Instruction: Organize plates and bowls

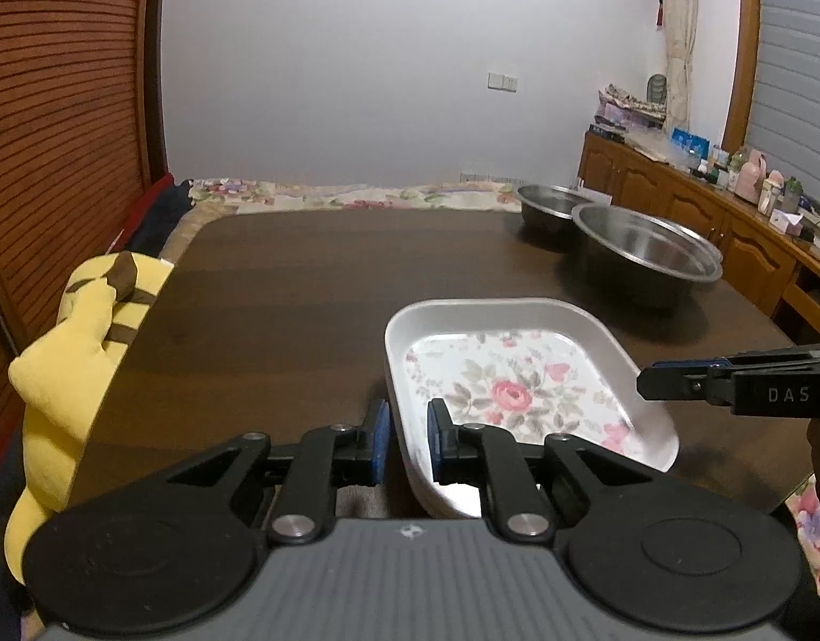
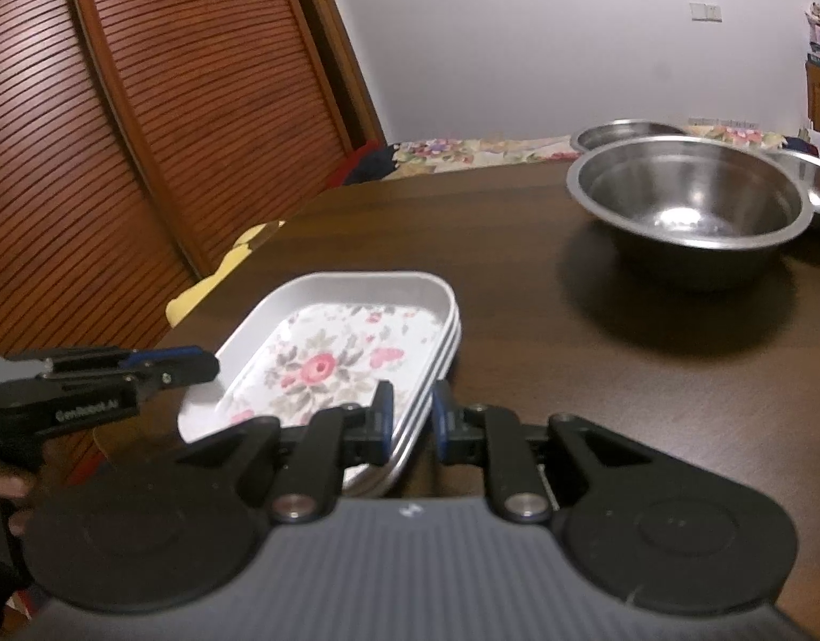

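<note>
Both claws grip the floral plates: left claw clamps their left rim, right claw their right rim. Its side reads "DAS"; the left's lettering is blurred. Beneath, the table carries the plates at 6 o'clock, steel bowls at 2 o'clock.

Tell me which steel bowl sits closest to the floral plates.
The large steel bowl, in front. The other steel bowls sit behind or beside it, farther from the floral plates.
</note>
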`<state>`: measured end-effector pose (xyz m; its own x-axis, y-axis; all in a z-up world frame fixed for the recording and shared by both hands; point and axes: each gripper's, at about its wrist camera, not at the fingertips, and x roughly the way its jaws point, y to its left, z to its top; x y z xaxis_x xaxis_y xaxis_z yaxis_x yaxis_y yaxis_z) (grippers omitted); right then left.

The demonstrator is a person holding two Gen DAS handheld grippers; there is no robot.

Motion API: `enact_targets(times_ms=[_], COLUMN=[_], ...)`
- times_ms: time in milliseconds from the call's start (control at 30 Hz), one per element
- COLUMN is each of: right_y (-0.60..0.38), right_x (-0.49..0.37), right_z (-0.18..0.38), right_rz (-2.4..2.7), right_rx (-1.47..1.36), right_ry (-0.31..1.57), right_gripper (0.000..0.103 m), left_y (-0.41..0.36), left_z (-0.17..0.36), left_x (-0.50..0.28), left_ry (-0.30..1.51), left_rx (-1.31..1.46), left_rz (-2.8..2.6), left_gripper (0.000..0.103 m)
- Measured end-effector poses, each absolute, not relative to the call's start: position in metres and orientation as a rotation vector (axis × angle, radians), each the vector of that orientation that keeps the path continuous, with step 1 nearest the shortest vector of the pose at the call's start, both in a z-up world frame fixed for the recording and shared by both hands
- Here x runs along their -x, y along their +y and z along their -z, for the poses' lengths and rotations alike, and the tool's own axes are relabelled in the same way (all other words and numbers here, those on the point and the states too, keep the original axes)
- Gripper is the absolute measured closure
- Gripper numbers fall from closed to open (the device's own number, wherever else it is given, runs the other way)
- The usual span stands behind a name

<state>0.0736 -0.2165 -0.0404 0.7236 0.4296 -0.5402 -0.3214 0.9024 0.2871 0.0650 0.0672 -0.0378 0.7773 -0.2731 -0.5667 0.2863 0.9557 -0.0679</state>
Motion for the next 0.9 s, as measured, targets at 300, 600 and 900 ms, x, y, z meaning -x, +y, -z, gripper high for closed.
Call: enact_targets(times_ms=[300, 600, 900], right_y=[-0.239, -0.289, -0.341], right_x=[-0.065, -0.074, -0.091], right_z=[0.012, -0.007, -0.012], right_rz=[-0.374, -0.296, -0.192], right_rx=[-0.14, -0.114, -0.118], right_ry=[0.557, 0.476, 0.403], right_gripper=[0.085, 0.081, 0.079], left_y=[0.044, -0.01, -0.058], left_z=[0.013, 0.0, 0.004], left_x=[-0.072, -0.101, -0.129], left_ry=[0.559, 0.544, 0.56], left_rx=[-0.057, -0.099, -0.112], left_rz=[0.343, 0.412, 0.448], left_gripper=[0.088, 0.088, 0.074])
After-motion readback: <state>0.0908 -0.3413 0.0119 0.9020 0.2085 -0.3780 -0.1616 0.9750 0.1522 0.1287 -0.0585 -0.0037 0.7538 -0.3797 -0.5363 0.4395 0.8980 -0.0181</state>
